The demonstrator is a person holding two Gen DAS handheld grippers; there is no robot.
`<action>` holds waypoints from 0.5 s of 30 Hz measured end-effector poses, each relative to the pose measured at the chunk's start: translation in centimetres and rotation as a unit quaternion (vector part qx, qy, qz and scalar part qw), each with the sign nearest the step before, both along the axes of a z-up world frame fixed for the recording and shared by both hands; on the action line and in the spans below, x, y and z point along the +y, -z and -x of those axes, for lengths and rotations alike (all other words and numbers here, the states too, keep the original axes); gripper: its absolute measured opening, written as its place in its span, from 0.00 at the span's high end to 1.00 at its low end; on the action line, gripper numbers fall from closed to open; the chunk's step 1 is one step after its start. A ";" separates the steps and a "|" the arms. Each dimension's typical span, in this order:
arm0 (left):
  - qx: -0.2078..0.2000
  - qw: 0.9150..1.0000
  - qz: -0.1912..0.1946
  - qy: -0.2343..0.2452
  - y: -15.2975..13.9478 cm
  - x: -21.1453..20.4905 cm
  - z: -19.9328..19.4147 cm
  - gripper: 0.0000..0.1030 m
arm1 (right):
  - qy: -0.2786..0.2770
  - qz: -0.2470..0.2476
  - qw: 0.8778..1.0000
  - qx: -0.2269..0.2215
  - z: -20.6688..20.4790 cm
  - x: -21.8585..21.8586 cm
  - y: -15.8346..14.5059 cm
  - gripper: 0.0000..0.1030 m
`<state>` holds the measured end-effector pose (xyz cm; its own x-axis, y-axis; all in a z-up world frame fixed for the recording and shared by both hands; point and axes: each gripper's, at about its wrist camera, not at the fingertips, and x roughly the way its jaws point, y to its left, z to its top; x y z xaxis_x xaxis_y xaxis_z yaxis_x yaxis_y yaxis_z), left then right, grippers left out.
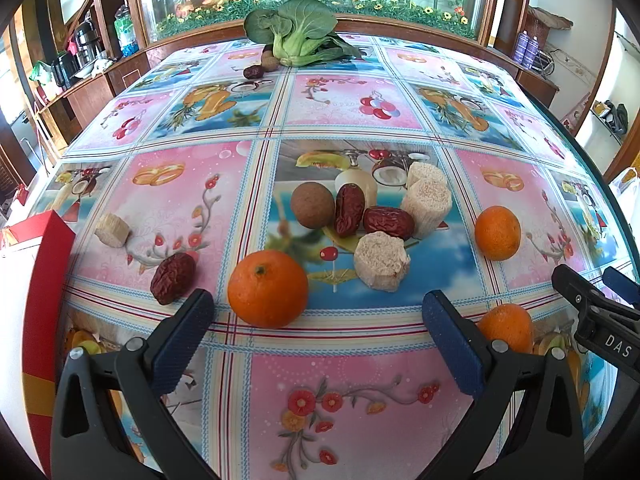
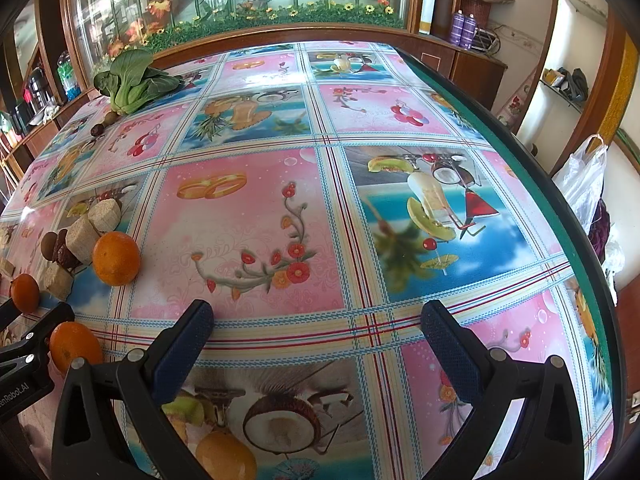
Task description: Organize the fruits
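Note:
In the left wrist view my left gripper [image 1: 318, 320] is open and empty, just behind an orange [image 1: 267, 289] on the patterned tablecloth [image 1: 344, 400]. A second orange [image 1: 497, 233] lies to the right and a third [image 1: 506, 326] sits behind the right finger. A brown round fruit [image 1: 312, 205], two red dates [image 1: 374, 214], another date [image 1: 173, 278] and pale sugarcane chunks [image 1: 382, 261] lie around. My right gripper [image 2: 316, 322] is open and empty over bare cloth; its tip shows in the left wrist view [image 1: 600, 304]. Two oranges [image 2: 116, 258] [image 2: 74, 346] lie to its left.
A bok choy [image 1: 296, 32] with a date and a brown fruit lies at the table's far edge. A red box [image 1: 44, 300] stands at the left. The table's green rim [image 2: 560, 208] curves along the right, with a plastic bag [image 2: 584, 184] beyond it.

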<state>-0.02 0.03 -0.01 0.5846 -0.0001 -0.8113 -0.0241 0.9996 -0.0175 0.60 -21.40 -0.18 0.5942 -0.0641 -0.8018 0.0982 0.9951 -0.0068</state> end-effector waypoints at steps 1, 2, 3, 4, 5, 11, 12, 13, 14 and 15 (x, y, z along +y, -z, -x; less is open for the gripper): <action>0.000 1.000 0.000 0.000 0.0 0.0 0.0 0.00 | 0.000 0.000 1.000 0.000 0.0 0.0 0.0 0.00; 0.000 1.000 0.000 0.000 0.0 0.0 0.0 0.00 | 0.000 0.000 1.000 0.000 0.0 0.0 0.0 0.00; 0.000 1.000 0.000 0.000 0.0 0.0 0.0 0.00 | 0.000 0.000 1.000 0.000 0.0 0.0 0.0 0.00; 0.000 1.000 0.000 0.000 0.0 0.0 0.0 0.00 | 0.000 0.000 1.000 0.000 0.0 0.0 0.0 0.00; 0.000 1.000 0.000 0.000 0.0 0.0 0.0 0.00 | 0.000 0.000 1.000 0.000 0.0 0.0 0.0 0.00; 0.000 1.000 -0.001 0.000 0.0 0.0 0.0 0.00 | -0.004 -0.006 1.000 0.012 0.4 0.0 -0.4 0.01; 0.004 1.000 0.000 0.002 0.0 0.0 0.1 0.00 | -0.009 -0.018 1.000 0.005 0.8 0.0 -0.7 0.01; 0.005 1.000 -0.001 0.011 0.0 0.1 0.3 0.00 | -0.015 -0.036 0.999 -0.023 1.6 0.1 -1.5 0.01; 0.005 1.000 -0.002 0.011 -0.1 0.2 0.6 0.00 | -0.018 -0.045 0.998 -0.045 2.2 0.2 -2.1 0.01; 0.003 1.000 -0.006 0.002 -0.2 0.5 1.1 0.00 | -0.023 -0.055 0.996 -0.071 3.0 0.4 -3.0 0.01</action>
<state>-1.10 0.52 0.18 0.5806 0.0074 -0.8142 -0.0194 0.9998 -0.0048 -2.36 -21.04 2.78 0.7022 0.0494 -0.7102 0.0450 0.9925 0.1135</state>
